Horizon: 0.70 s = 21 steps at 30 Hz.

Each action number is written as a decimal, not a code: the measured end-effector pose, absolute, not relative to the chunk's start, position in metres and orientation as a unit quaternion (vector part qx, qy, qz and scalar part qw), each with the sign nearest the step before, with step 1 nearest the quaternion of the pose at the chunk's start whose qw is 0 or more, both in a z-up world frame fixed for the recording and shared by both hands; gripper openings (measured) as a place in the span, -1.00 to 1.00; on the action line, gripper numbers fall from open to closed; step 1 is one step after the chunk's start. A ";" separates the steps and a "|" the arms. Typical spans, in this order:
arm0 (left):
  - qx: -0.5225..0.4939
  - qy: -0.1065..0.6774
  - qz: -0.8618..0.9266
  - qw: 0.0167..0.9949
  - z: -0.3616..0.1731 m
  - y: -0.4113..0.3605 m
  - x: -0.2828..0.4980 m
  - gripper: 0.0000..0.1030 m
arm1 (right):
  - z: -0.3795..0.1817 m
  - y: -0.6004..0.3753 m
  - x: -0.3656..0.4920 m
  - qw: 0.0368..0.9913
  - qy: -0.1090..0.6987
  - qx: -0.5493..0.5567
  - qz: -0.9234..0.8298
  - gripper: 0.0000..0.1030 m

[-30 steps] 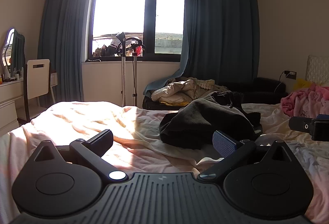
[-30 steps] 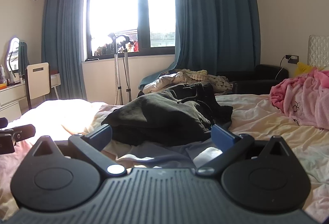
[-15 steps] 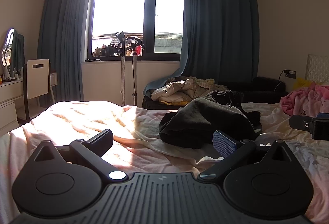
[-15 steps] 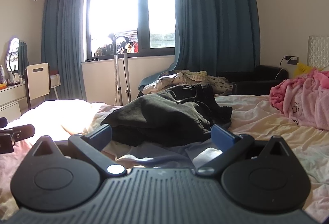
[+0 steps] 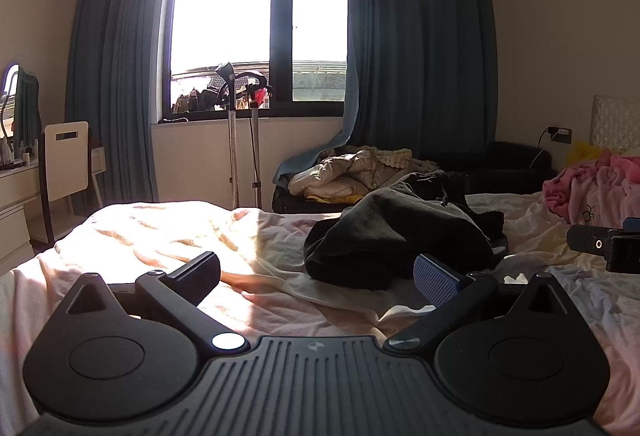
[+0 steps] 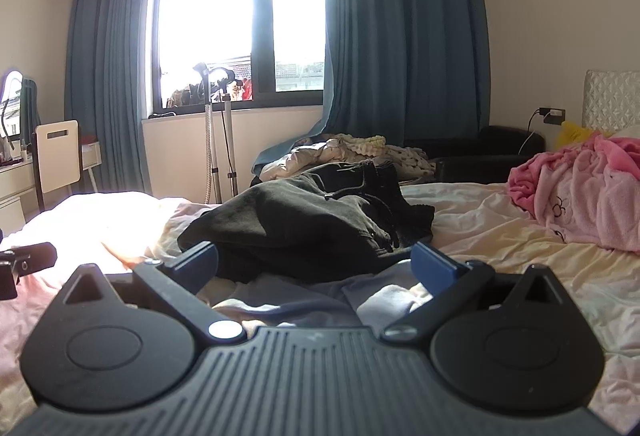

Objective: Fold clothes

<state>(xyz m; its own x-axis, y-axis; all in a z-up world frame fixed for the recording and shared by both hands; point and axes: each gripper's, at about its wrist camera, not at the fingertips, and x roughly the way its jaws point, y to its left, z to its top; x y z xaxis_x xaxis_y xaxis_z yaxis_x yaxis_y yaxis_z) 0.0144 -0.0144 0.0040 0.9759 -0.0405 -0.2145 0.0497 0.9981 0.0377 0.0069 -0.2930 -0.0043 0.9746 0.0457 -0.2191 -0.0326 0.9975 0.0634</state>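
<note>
A crumpled black garment (image 5: pixel 400 236) (image 6: pixel 312 224) with drawstrings lies in a heap on the bed (image 5: pixel 168 232), just beyond both grippers. My left gripper (image 5: pixel 316 272) is open over the sheet, the heap ahead and to its right. My right gripper (image 6: pixel 314 262) is open too, the heap straight ahead between its fingers' line, a pale blue-grey cloth (image 6: pixel 304 304) under it. The right gripper's tip (image 5: pixel 600 246) shows at the left view's right edge; the left gripper's tip (image 6: pixel 28 262) shows at the right view's left edge.
A pink fleece pile (image 6: pixel 584 191) lies on the bed at right near the headboard. Behind the bed a dark sofa (image 5: pixel 508 159) holds a beige jacket pile (image 5: pixel 352 171). A garment steamer stand (image 5: pixel 240 139) stands by the window; a white chair (image 5: pixel 66 159) and dresser sit left.
Both views have tilted slightly upward, so the bed and black heap sit a little lower in frame. Both grippers stay open and nothing was taken hold of.
</note>
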 end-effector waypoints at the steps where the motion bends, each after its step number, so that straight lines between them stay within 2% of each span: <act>1: 0.031 0.104 -0.024 0.994 0.007 -0.018 0.020 1.00 | -0.004 -0.295 0.008 0.993 0.113 0.034 0.016 1.00; 5: 0.062 0.093 -0.048 0.993 0.023 -0.039 0.056 1.00 | -0.003 -0.308 0.013 0.992 0.115 0.057 -0.003 1.00; 10: 0.096 0.115 -0.088 0.985 0.040 -0.091 0.143 1.00 | -0.005 -0.327 0.028 0.988 0.129 0.079 -0.024 1.00; 15: 0.101 0.171 -0.118 0.973 0.033 -0.141 0.255 1.00 | -0.018 -0.346 0.048 0.985 0.141 0.096 -0.033 1.00; 21: 0.071 0.242 -0.070 0.965 0.015 -0.171 0.396 0.99 | -0.042 -0.367 0.079 0.978 0.164 0.127 -0.029 1.00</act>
<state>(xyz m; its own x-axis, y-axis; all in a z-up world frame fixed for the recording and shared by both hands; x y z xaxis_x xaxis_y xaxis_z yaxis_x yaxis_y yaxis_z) 0.3956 -0.1707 0.0153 0.8728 -0.1012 -0.4775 0.1698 0.9801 0.1027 0.0791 -0.3667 -0.0425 0.9443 -0.0143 -0.3288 0.0976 0.9663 0.2383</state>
